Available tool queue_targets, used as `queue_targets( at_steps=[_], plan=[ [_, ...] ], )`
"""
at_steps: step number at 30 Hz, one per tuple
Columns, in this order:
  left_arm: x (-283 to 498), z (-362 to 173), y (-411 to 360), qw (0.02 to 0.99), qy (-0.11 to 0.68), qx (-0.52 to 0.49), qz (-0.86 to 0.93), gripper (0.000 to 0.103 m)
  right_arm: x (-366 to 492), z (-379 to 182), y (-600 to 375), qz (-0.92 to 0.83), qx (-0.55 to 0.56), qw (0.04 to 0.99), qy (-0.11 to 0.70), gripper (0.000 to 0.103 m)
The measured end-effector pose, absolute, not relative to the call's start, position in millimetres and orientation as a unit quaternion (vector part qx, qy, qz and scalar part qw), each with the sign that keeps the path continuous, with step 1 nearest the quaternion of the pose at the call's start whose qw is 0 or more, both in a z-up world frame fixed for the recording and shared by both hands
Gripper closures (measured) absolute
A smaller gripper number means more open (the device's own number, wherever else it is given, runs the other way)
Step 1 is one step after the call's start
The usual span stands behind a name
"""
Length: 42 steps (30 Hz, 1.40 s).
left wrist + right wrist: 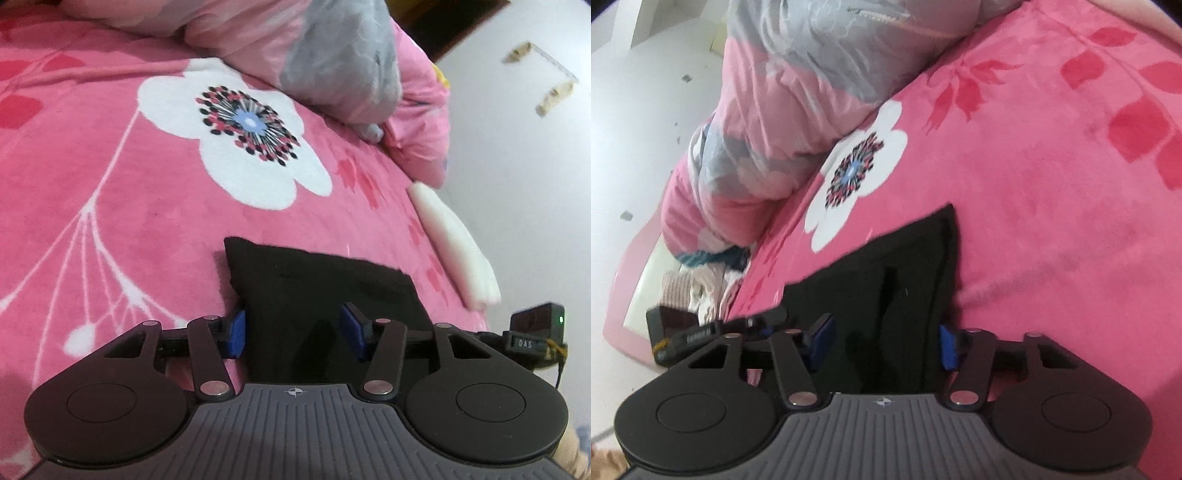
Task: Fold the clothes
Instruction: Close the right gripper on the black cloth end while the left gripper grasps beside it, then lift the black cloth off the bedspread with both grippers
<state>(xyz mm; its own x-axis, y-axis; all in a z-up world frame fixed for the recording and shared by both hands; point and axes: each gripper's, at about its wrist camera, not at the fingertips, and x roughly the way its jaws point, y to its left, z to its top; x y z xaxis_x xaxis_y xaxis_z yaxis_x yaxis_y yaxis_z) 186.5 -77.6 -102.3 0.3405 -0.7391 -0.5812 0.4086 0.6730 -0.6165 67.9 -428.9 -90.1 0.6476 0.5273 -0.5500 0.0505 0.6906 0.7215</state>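
1. Two grippers worked over one black garment (317,291) lying on a pink flowered blanket (110,166).
2. From the left wrist, the left gripper (295,328) had its blue pads (236,332) set half apart astride the cloth; whether they pinched it could not be told.
3. From the right wrist, the right gripper (882,343) straddled the same garment's near edge, jaws half apart, grip likewise uncertain.
4. Beyond the garment, a pink and grey quilt (783,96) was bunched on the blanket's far side.
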Motion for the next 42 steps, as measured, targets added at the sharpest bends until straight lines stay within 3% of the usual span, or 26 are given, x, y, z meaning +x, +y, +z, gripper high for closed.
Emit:
queue_targets(
  at_steps=[5, 9, 11, 16, 19, 31, 42],
  plan=[
    [196, -105, -82, 0.792, 0.454, -0.183, -0.366, 0.055, 83, -93, -428, 0.174, 0.353, 0.829, 0.398, 0.049],
    [202, -106, -92, 0.794, 0.449, -0.176, -0.370, 0.057, 109, -94, -414, 0.195, 0.332, 0.833, 0.397, 0.054],
    [206, -106, -94, 0.797, 0.448, -0.174, -0.366, 0.071, 120, -92, -406, 0.200, 0.314, 0.838, 0.399, 0.068],
    [206, -101, -97, 0.806, 0.444, -0.162, -0.357, 0.092, 113, -80, -393, 0.180, 0.259, 0.860, 0.400, 0.094],
    [196, -91, -102, 0.819, 0.427, -0.147, -0.355, 0.096, 105, -65, -375, 0.157, 0.205, 0.884, 0.390, 0.095],
    [133, -11, -98, 0.855, 0.331, -0.118, -0.382, 0.097, 38, 9, -332, 0.082, 0.083, 0.944, 0.307, 0.096],
    [53, 74, -120, 0.859, 0.224, -0.091, -0.450, 0.097, -64, 74, -320, 0.012, 0.047, 0.980, 0.192, 0.096]
  ],
)
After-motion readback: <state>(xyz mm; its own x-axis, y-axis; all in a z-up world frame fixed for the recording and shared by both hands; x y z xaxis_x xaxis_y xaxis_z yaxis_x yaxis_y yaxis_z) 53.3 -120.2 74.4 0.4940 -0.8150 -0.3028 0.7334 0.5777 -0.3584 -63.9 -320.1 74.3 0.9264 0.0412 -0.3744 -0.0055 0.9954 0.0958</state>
